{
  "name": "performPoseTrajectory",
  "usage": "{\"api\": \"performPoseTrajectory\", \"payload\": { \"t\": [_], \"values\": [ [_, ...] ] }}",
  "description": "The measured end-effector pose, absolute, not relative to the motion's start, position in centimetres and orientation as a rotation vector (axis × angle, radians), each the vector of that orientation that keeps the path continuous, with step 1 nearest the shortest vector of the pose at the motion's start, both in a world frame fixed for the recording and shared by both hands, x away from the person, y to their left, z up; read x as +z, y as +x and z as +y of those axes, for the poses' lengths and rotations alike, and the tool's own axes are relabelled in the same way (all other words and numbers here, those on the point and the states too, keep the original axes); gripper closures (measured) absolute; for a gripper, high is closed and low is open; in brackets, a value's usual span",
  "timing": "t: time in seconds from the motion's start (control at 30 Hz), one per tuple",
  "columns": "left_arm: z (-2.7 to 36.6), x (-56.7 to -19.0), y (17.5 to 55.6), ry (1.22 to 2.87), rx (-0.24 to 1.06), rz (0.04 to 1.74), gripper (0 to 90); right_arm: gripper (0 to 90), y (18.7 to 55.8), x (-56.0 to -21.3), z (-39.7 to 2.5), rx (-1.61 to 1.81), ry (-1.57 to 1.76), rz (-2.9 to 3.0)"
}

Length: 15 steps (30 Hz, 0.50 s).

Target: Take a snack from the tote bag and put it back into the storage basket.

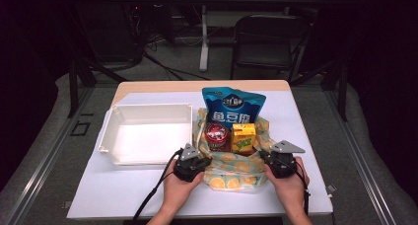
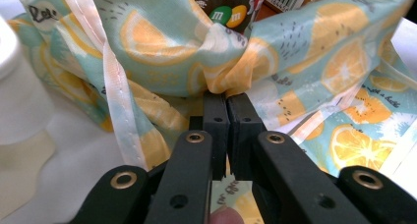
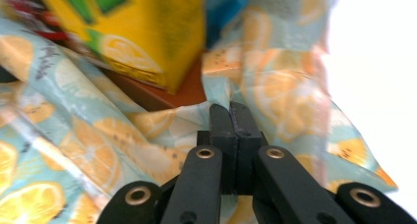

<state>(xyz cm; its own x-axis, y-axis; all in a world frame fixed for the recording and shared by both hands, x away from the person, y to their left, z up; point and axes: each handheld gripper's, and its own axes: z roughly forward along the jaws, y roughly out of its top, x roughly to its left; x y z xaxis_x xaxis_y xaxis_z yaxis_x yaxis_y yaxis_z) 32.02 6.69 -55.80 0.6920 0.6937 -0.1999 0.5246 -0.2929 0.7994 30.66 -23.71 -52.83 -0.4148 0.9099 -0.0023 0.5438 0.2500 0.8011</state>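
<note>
A cloth bag [image 1: 231, 171] printed with orange slices lies open at the table's middle. In it stand a blue snack pouch [image 1: 232, 109], a yellow juice carton [image 1: 243, 137] and a dark red candy pack [image 1: 217, 135]. My left gripper [image 1: 204, 163] pinches the bag's left edge. In the left gripper view its jaws [image 2: 227, 96] are shut on a fold of the cloth bag [image 2: 162, 42], with the candy pack [image 2: 228, 8] just behind. My right gripper [image 1: 267, 159] pinches the right edge. Its jaws [image 3: 231, 110] are shut on the cloth bag [image 3: 275, 81] beside the yellow carton [image 3: 147, 32].
An empty white tray [image 1: 114, 117] sits left of the bag, close to my left gripper. A white mat [image 1: 123, 190] covers the table. A dark chair [image 1: 268, 37] and a table leg [image 1: 203, 37] stand beyond the far edge.
</note>
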Motion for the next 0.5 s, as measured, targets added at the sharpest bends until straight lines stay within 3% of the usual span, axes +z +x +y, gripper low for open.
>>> {"api": "performPoseTrajectory", "payload": {
  "t": [0.2, 0.5],
  "values": [
    [6.2, -56.5, 32.3, 2.031, 0.194, 0.957, 90.0, 90.0, 32.9, -55.1, -25.3, 0.965, 1.518, 2.072],
    [6.8, -56.5, 32.4, 2.077, 0.220, 1.055, 90.0, 90.0, 32.6, -56.0, -25.1, 1.077, 1.474, 2.143]
  ]
}}
